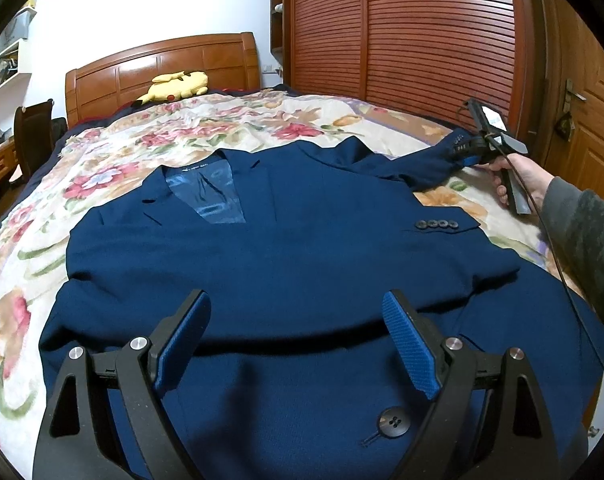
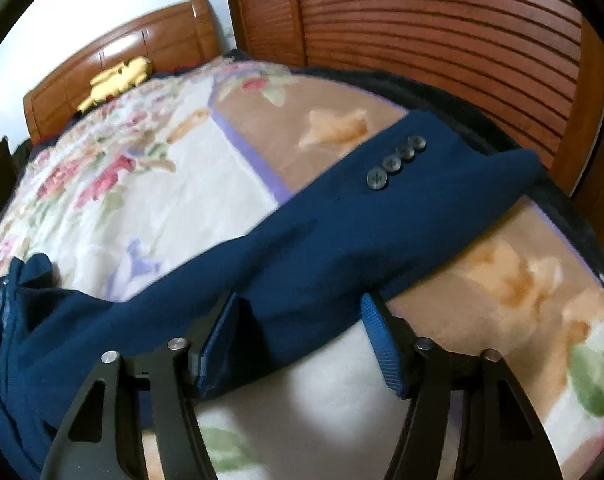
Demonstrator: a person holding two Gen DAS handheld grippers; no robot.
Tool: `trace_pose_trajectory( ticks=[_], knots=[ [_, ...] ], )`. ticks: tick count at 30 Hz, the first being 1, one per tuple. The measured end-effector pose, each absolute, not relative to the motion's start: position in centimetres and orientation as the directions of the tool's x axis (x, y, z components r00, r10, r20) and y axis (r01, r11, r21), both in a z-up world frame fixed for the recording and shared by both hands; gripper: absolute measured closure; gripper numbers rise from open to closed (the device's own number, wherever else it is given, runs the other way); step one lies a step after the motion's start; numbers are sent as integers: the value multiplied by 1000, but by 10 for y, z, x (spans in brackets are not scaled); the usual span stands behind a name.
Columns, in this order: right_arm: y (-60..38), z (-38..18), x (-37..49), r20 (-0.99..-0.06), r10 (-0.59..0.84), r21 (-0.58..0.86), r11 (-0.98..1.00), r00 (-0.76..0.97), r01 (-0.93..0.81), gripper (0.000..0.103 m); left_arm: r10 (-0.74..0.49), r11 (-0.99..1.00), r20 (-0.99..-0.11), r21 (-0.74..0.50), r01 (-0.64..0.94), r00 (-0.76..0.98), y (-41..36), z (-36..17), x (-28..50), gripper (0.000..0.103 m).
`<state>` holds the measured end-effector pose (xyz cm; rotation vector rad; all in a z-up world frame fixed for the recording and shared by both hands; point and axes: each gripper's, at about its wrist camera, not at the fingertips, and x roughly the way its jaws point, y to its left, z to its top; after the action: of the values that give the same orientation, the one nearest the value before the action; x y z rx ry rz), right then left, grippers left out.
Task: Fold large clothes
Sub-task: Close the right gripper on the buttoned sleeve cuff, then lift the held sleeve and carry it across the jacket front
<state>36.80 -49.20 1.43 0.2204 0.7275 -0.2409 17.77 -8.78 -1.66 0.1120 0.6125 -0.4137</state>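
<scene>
A navy suit jacket (image 1: 286, 248) lies front up on the bed, its collar toward the headboard. One sleeve is folded across the chest, its cuff buttons (image 1: 438, 224) showing. My left gripper (image 1: 298, 340) hovers open over the jacket's lower front, near a large button (image 1: 394, 423). The other sleeve (image 2: 382, 208) stretches out to the right over the blanket, cuff buttons (image 2: 396, 160) up. My right gripper (image 2: 298, 340) straddles that sleeve's near edge with its jaws apart; the left pad touches cloth, the right pad sits at the sleeve's edge. In the left wrist view the right gripper (image 1: 468, 150) is by the cuff.
A floral blanket (image 1: 182, 136) covers the bed, with a yellow plush toy (image 1: 178, 86) by the wooden headboard (image 1: 162, 68). A slatted wooden wardrobe (image 1: 402, 28) and a door (image 1: 582, 120) stand to the right. A dark chair (image 1: 34, 132) is at the left. A cable (image 1: 562, 272) trails from the right hand.
</scene>
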Motion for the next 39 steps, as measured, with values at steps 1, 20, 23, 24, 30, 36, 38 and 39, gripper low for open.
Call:
trace_pose_trajectory(
  ticks=[1, 20, 23, 24, 30, 36, 38, 39],
  knots=[
    [-493, 12, 372, -693, -163, 87, 948, 702, 307, 67, -345, 913, -577, -21, 408, 740, -87, -16, 177, 15],
    [-367, 124, 258, -427, -43, -67, 998, 903, 16, 100, -321, 935, -524, -42, 353, 789, -44, -4, 157, 15],
    [-339, 132, 241, -409, -15, -103, 994, 913, -30, 100, -329, 934, -527, -62, 351, 784, -35, -3, 156, 15],
    [-331, 133, 236, -405, -7, -115, 992, 914, -43, 100, -327, 936, -525, -62, 347, 786, -31, -2, 156, 15],
    [-292, 141, 216, -402, 14, -186, 978, 915, -97, 99, -321, 941, -514, -76, 331, 796, -14, 1, 154, 15],
    [-255, 152, 197, -371, 105, -217, 956, 923, -197, 100, -318, 944, -504, -95, 315, 803, 2, 3, 153, 15],
    [-240, 155, 189, -364, 150, -228, 943, 919, -244, 99, -316, 945, -501, -95, 312, 806, 5, 3, 152, 15],
    [-235, 156, 188, -361, 176, -231, 934, 916, -271, 100, -316, 945, -500, -94, 312, 807, 6, 4, 151, 15]
  ],
)
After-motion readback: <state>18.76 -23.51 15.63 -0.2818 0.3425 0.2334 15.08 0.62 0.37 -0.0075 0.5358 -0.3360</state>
